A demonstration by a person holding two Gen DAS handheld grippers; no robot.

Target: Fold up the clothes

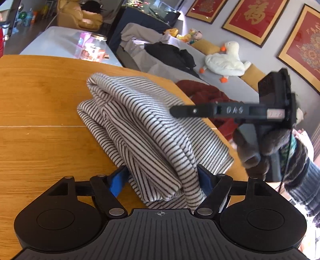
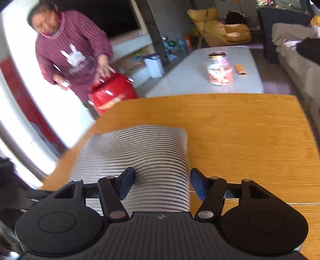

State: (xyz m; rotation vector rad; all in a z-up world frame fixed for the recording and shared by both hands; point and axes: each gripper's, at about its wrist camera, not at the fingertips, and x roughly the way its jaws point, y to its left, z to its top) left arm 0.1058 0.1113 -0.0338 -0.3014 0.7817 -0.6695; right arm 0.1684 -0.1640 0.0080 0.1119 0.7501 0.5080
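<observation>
The striped garment [image 1: 140, 128] lies folded into a thick bundle on the wooden table [image 1: 40, 100], and every position below is given relative to that bundle. In the left wrist view its long axis runs from the near edge, between my tongs, away and to the upper left, ending in a rounded fold; a flatter single layer spreads from the bundle toward the right edge of the table. My left tongs [image 1: 162, 180] straddle the near end of the bundle: the cloth fills the gap and meets both blue pads [image 1: 118, 180], but the jaws stand wide, and I cannot tell from the pictures whether they press on it or only frame it. My right tongs [image 2: 162, 184] sit over the bundle's other side; in their own view the striped cloth runs straight ahead between the jaws, the left pad lies against the cloth and the right pad stands clear of it over bare table, so I judge them open and holding nothing. My left hand is the one already on the bundle. I judge the next fold turns on lifting that near end along the long axis. Readable writing: raised letters "DAS" on the finger of the right tongs, seen in the left wrist view. Beyond the bundle, red framed wall hangings [image 1: 254, 18] carry gold characters that I cannot read.
</observation>
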